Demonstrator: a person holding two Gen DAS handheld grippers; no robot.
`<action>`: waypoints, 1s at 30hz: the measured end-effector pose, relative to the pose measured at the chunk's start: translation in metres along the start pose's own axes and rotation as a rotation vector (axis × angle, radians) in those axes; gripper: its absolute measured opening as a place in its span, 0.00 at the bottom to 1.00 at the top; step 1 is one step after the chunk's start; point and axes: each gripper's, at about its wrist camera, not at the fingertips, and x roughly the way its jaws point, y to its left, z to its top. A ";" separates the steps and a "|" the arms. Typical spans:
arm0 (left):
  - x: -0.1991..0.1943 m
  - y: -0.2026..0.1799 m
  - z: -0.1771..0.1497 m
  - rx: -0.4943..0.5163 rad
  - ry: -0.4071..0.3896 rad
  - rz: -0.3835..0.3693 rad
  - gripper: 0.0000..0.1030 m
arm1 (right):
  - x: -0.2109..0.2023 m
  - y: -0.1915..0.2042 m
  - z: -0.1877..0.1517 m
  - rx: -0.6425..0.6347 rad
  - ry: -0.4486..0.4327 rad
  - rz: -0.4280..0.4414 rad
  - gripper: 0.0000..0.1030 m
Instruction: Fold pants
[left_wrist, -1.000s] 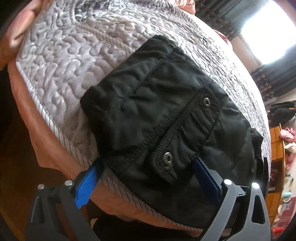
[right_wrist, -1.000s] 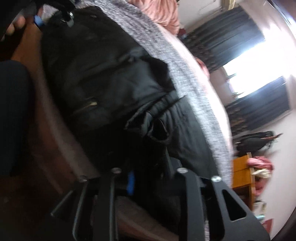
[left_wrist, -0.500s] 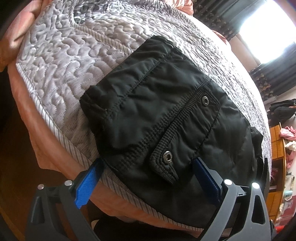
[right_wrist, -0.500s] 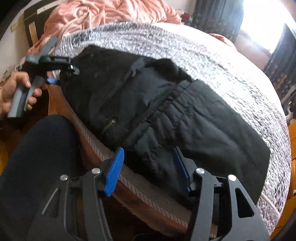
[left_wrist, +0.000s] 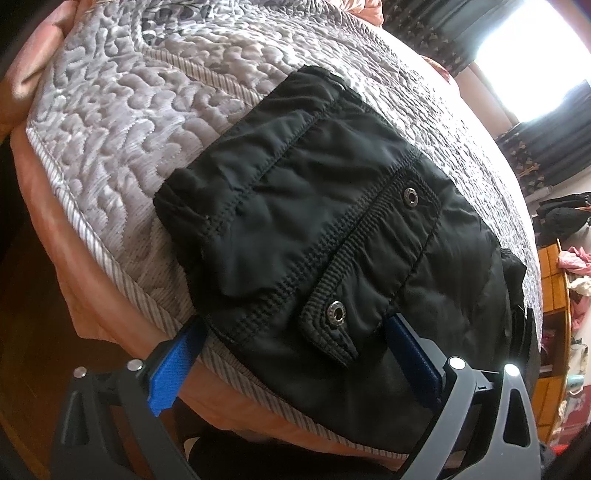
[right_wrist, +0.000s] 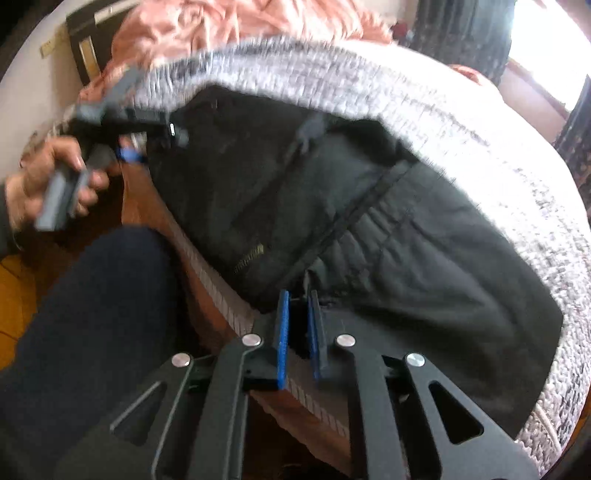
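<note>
The right wrist view is motion-blurred; the hand (right_wrist: 48, 192) smears, and the pants (left_wrist: 461, 398) vanish behind the left gripper's frame.

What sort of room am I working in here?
Most likely a bedroom: the black pants lie on a bed with a grey quilted cover, a pink duvet is bunched at its far end, and dark curtains hang by a bright window.

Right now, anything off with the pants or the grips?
Slightly. The pants hang over the near edge of the bed instead of lying fully on it. The right gripper is shut on that overhanging edge; the left gripper is open, straddling the fabric. No damage visible.
</note>
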 end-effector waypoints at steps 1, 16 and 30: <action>0.000 0.000 0.000 0.001 0.000 -0.001 0.96 | 0.003 -0.001 -0.001 0.002 0.008 0.006 0.09; -0.023 0.028 -0.006 -0.234 -0.118 -0.251 0.96 | -0.035 -0.030 0.083 0.064 0.056 0.344 0.54; -0.034 0.071 -0.013 -0.396 -0.118 -0.324 0.96 | -0.045 -0.023 0.168 0.082 -0.013 0.084 0.72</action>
